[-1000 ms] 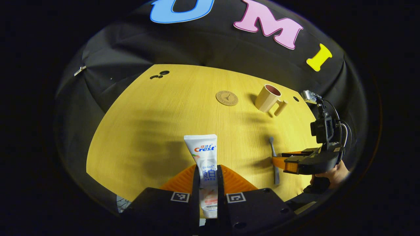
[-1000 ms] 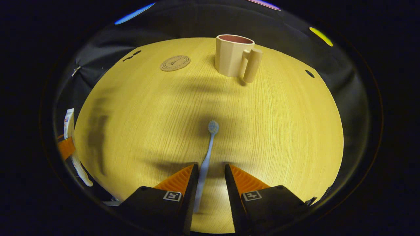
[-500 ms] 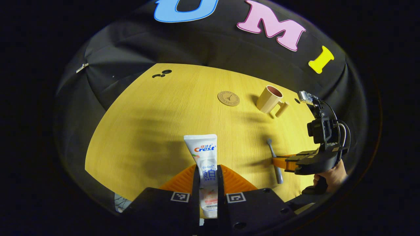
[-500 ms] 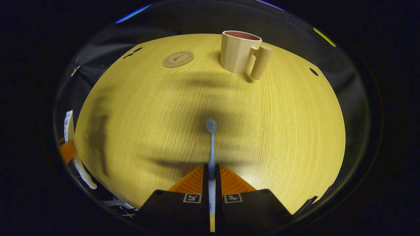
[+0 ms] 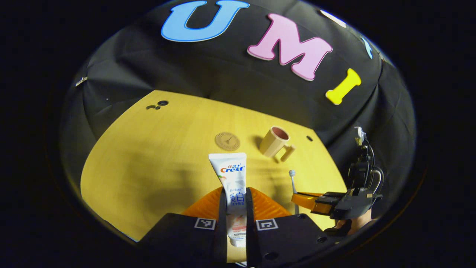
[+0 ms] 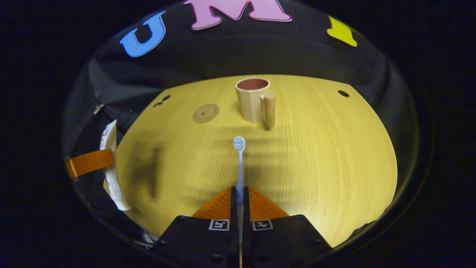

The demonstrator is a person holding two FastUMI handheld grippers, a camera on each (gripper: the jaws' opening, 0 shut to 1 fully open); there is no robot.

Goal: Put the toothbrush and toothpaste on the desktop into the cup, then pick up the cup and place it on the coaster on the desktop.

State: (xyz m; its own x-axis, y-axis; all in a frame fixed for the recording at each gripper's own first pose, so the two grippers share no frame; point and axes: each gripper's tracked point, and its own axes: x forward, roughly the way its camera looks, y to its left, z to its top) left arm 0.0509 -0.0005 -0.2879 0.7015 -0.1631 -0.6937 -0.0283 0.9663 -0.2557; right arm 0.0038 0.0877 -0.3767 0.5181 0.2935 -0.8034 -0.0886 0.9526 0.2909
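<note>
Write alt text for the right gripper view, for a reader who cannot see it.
The right claw is shut on a toothbrush, bristles pointing ahead toward a cup standing upright on the wooden table. A round coaster lies left of the cup, and at the far left the other claw holds a toothpaste tube.

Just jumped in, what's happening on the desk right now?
A person holds a claw in each hand. The left claw is shut on the toothpaste, and the right claw is shut on the toothbrush, its head pointing forward. Both items look lifted off the desk. The cup stands upright and empty near the far edge, with the coaster beside it, bare. Nothing has gone into the cup yet.
</note>
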